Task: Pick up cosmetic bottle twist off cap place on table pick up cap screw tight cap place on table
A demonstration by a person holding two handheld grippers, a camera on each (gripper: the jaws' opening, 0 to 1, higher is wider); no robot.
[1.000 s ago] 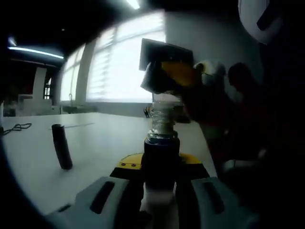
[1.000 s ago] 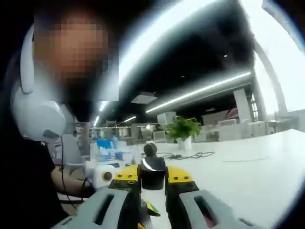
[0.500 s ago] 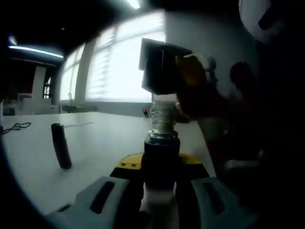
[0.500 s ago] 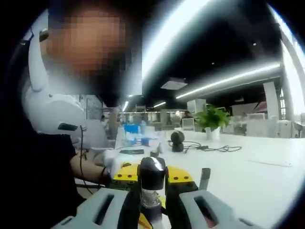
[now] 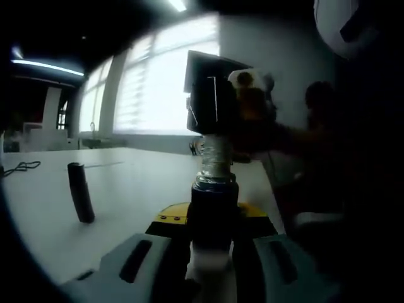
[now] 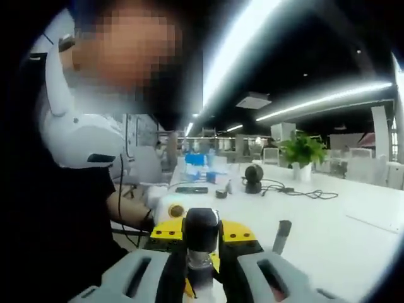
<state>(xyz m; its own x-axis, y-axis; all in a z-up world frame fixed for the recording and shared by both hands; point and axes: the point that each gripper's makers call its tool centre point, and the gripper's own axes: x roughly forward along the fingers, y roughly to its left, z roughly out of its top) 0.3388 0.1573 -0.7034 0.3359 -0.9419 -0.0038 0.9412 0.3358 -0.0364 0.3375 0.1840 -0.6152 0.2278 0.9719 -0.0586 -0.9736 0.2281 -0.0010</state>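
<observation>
At the bottom centre of the left gripper view, the left gripper [image 5: 213, 252] has its jaws pinching the cosmetic bottle [image 5: 214, 167] upright above the white tabletop [image 5: 126, 189]. The right gripper [image 6: 201, 252], seen low in the right gripper view, pinches the dark cap [image 6: 201, 227] atop the bottle's neck (a dark cylinder [image 5: 81, 201] stands at left).

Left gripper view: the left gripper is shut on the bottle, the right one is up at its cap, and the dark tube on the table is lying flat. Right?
Not quite. In the left gripper view the dark tube stands upright on the table, not flat. The left gripper is shut on the bottle, with the right gripper at its cap.
</observation>
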